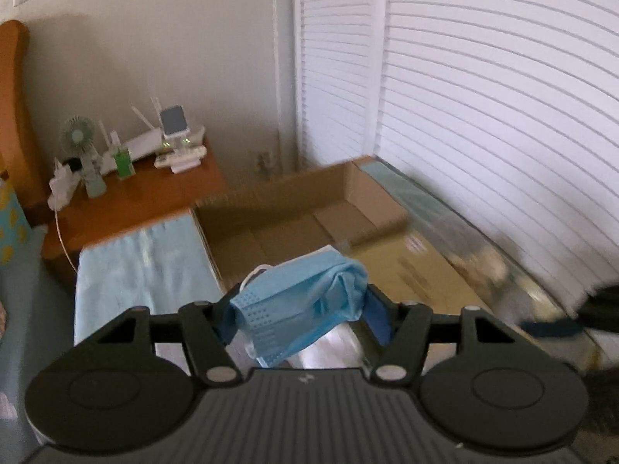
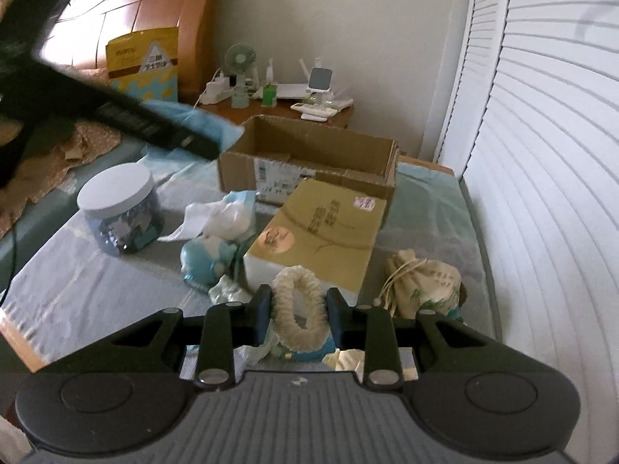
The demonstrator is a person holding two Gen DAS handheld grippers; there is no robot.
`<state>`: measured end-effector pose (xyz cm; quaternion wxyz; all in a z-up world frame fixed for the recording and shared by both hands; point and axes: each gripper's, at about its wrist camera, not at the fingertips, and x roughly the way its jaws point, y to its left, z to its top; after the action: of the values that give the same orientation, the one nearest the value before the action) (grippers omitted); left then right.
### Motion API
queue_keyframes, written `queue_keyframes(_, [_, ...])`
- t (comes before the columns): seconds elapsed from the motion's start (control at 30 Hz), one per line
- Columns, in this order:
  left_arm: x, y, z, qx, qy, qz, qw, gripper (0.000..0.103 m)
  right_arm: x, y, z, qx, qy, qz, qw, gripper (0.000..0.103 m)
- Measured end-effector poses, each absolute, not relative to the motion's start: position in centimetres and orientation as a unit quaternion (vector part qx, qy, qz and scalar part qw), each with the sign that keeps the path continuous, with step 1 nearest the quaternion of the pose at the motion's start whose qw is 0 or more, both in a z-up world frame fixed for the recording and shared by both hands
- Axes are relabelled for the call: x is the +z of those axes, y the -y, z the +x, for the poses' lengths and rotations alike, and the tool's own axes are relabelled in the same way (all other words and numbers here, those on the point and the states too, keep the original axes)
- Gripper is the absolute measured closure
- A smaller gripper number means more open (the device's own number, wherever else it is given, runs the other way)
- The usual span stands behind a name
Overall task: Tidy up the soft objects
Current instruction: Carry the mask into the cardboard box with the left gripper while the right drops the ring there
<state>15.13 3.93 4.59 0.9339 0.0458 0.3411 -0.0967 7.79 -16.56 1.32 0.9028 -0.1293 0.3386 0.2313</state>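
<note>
In the left wrist view, your left gripper (image 1: 300,305) pinched a crumpled blue face mask (image 1: 298,305) between its pads, above the open cardboard box (image 1: 348,189); best to centre it over the box before letting go. In the right wrist view, your right gripper (image 2: 298,319) squeezed a cream scrunchie (image 2: 298,309), upright between the jaws, well short of the box.

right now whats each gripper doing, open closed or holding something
Left gripper: closed on the blue face mask.
Right gripper: closed on the cream scrunchie.
</note>
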Motion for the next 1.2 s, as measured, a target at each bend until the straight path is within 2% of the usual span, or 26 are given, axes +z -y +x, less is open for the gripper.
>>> queue_keyframes(0.33, [3.3,-4.2,24.0,-0.083,-0.351,0.045,0.932,0.037,1.5,16.9,9.4,0.215,-0.340,-0.120,0.908,0.068])
queue_keyframes(0.37, [3.1,-4.4,24.4,-0.079,-0.353,0.042,0.931,0.026,1.5,16.9,9.5,0.214,-0.341,-0.120,0.908,0.068])
queue_keyframes(0.4, [2.9,-4.5,24.7,-0.076,-0.355,0.040,0.931,0.011,1.4,16.9,9.7,0.213,-0.342,-0.119,0.907,0.068])
queue_keyframes(0.43, [2.7,-4.6,24.8,-0.073,-0.355,0.035,0.931,0.007,1.4,16.9,9.7,0.212,-0.342,-0.120,0.907,0.068])
queue_keyframes(0.67, [3.2,-5.5,22.0,-0.069,-0.347,0.035,0.935,0.006,1.5,16.7,10.0,0.211,-0.341,-0.122,0.908,0.068])
queue_keyframes(1.2, [2.6,-5.5,7.3,-0.038,-0.303,0.028,0.952,0.005,4.3,12.9,14.5,0.257,-0.316,-0.121,0.905,0.068])
